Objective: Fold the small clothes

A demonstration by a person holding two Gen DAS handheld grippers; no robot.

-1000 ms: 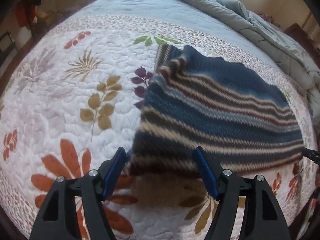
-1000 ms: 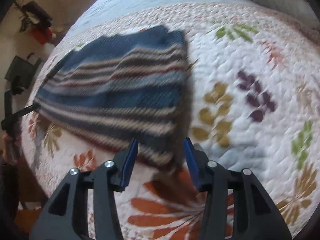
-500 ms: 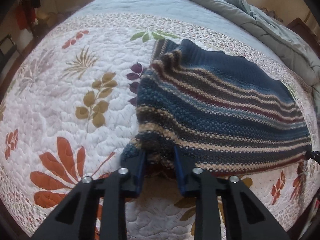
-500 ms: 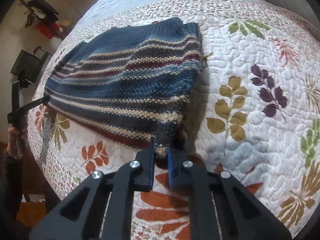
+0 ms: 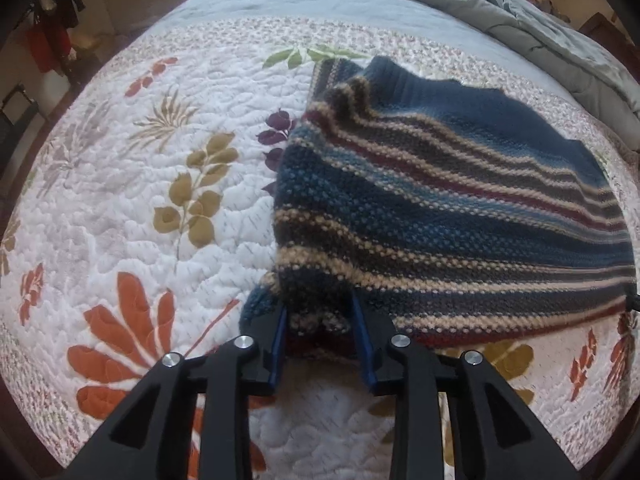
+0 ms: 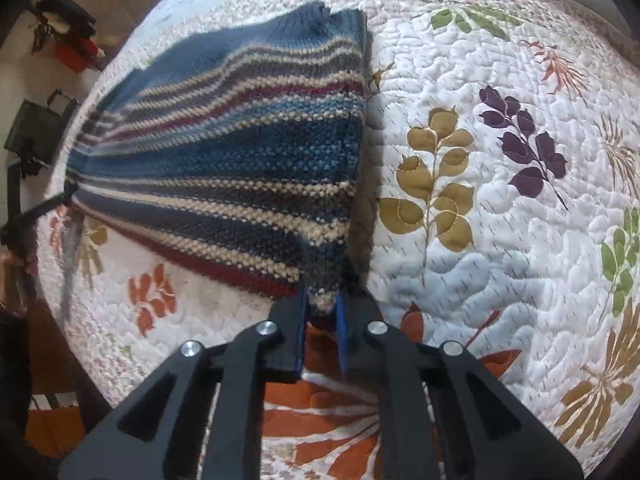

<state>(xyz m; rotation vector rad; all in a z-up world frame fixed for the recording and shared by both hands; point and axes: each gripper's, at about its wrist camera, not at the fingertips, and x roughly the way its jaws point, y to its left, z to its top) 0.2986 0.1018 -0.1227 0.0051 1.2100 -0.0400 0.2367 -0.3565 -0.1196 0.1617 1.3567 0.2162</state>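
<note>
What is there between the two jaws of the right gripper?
In the right wrist view, a bunched corner of the striped knit garment fills the gap between the jaws of the right gripper. Nothing else is pinched there.

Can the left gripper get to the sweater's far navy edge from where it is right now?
Probably not yet: the left gripper is shut on the striped sweater at its near corner. Nothing blocks the way, but it would have to release first.

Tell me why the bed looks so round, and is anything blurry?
Left wrist view: fisheye lens bulges the quilt; striped sweater sharp, with a shadow under its near edge. Right wrist view: same bulge; sweater's far left end smeared, dark corners.
</note>
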